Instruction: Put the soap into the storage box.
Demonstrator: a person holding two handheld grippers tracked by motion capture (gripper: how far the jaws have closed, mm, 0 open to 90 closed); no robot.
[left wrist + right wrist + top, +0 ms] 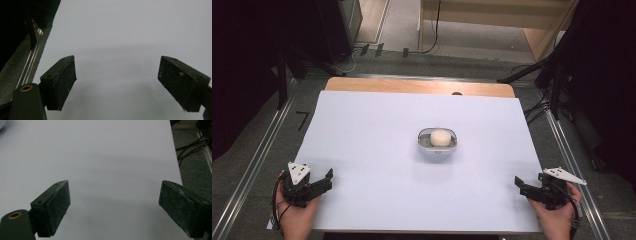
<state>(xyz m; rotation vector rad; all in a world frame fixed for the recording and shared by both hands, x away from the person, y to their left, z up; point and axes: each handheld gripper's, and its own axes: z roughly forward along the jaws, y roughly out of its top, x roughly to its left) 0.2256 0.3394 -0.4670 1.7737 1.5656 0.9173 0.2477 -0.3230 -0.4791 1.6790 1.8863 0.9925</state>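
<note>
Near edge of the table (377, 125), high view: two hands come in from the bottom, each with a gripper. Left gripper (323, 179) sits at the near left corner, grey three-cornered plate on top, aimed inward and slightly away from the person. Right gripper (523, 184) sits at the near right corner, also plated, aimed inward to the left. Both low over the white sheet that covers the table.

Left gripper view: fingers (61, 83) released, spread wide, only bare white surface between them. A strip of grey floor and a metal rail run along the left edge of that view.

Right gripper view: fingers (52, 207) likewise released, wide apart, nothing between them; white surface ahead, table edge and dark cables on the floor at the right.

Mid table, a little right of centre: a small grey dish (424, 142) with rounded corners, holding one pale round lump (440, 137) that sits inside its rim. Dish is well apart from both grippers, roughly between them and farther out.

Far edge: a band of bare wood (412, 86) shows beyond the white sheet. Past it, grey floor, cables, dark stands either side.
</note>
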